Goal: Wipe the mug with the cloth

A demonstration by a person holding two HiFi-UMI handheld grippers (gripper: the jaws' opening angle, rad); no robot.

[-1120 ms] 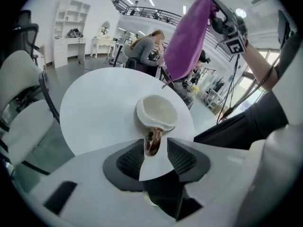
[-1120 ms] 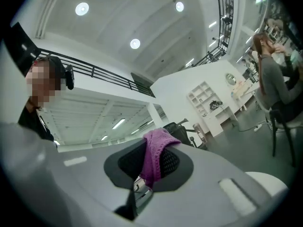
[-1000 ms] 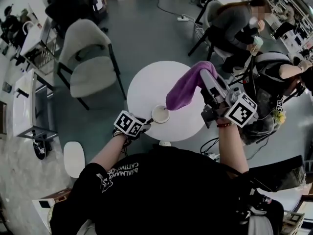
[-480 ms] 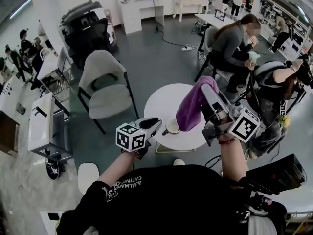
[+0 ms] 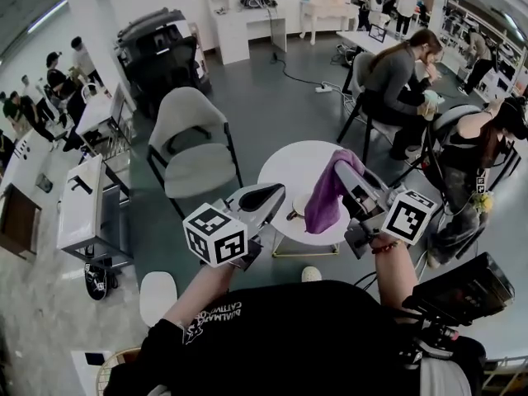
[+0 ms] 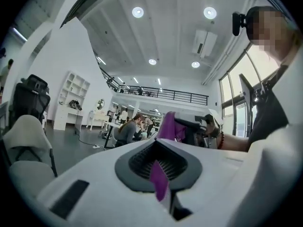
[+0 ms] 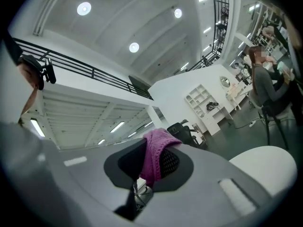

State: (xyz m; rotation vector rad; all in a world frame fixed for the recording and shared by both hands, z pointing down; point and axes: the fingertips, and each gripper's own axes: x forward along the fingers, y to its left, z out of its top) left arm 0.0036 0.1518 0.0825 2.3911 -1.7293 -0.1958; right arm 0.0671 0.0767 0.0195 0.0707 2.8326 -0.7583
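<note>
The cream mug [image 5: 298, 207] stands on the round white table [image 5: 301, 165], mostly hidden between my two grippers. My left gripper [image 5: 276, 195] is lifted off the table just left of the mug. Its jaws have just been closing and are now shut, with neither mug nor cloth between them. In the left gripper view the shut left gripper [image 6: 158, 174] points level at the room. My right gripper [image 5: 353, 170] is shut on the purple cloth [image 5: 324, 195], which hangs down beside the mug. The cloth [image 7: 156, 155] drapes over the right gripper [image 7: 152, 167].
A grey chair [image 5: 194, 151] stands left of the table. People [image 5: 396, 64] sit at desks to the right, and a white cart [image 5: 82, 205] is at the far left. The table's edge [image 7: 270, 167] shows in the right gripper view.
My left gripper has left the mug's side, risen well above the table and shut. The right gripper with the hanging cloth has drifted left, closer to the mug.
</note>
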